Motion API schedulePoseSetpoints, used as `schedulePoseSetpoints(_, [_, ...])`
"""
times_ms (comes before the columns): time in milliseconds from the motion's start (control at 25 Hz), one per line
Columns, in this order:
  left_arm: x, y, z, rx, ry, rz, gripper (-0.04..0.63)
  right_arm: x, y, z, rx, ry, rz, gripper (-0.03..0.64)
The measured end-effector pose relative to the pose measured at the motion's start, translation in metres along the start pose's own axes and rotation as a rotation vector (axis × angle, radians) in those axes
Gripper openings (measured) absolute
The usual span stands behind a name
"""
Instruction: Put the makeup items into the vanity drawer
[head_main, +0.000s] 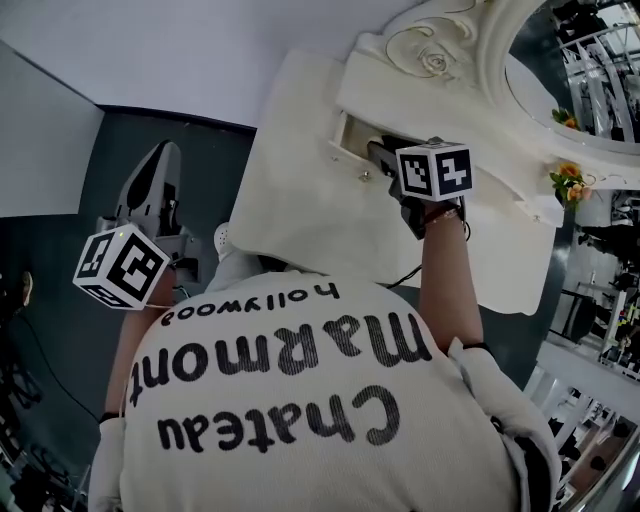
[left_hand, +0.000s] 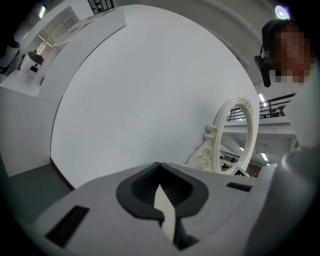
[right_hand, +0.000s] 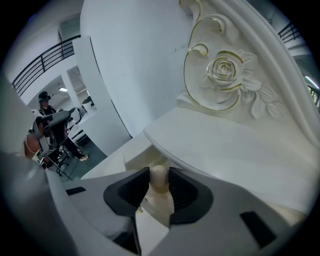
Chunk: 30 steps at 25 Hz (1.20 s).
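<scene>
Head view alone places the right gripper (head_main: 385, 160) at the open vanity drawer (head_main: 345, 155), with the left gripper (head_main: 163, 158) well apart from it. Only the right gripper view shows the cargo: a beige, round-topped makeup item (right_hand: 159, 180) clasped between widely parted jaws at that drawer's opening. Left gripper view shows its jaws meeting at the tips, with a pale sliver behind them that I cannot identify.

Vanity (head_main: 420, 95) cream-white, carved rose (right_hand: 225, 70) edged with gold scroll lines. Marker cubes (head_main: 120, 266) (head_main: 435, 172) white with black squares. Shirt (head_main: 300, 400) white, black lettering. Floor (head_main: 55, 330) dark blue-grey. Flowers (head_main: 570, 182) orange-yellow. Makeup item (right_hand: 160, 180) beige, between black pads (right_hand: 131, 192) of grey right claw (right_hand: 159, 174).
</scene>
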<state>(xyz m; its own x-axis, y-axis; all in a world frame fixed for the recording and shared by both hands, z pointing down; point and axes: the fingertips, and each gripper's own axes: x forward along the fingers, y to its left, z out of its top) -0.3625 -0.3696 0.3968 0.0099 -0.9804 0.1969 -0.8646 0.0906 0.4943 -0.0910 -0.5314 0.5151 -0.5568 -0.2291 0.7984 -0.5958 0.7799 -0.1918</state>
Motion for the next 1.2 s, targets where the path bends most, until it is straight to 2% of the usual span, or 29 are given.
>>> schedulePoseSetpoints(320, [-0.002, 0.021, -0.002, -0.017, 0.015, 0.024, 0.009, 0.009, -0.001, -0.002, -0.014, 0.072, -0.018, 0.141])
schedulePoseSetpoints(960, [0.003, 0.024, -0.012, -0.053, 0.023, 0.002, 0.008, 0.015, -0.005, -0.009, 0.015, 0.178, -0.053, 0.144])
schedulePoseSetpoints(1200, [0.000, 0.029, -0.014, -0.067, 0.014, 0.012, 0.008, 0.013, -0.003, -0.002, 0.044, 0.158, -0.068, 0.144])
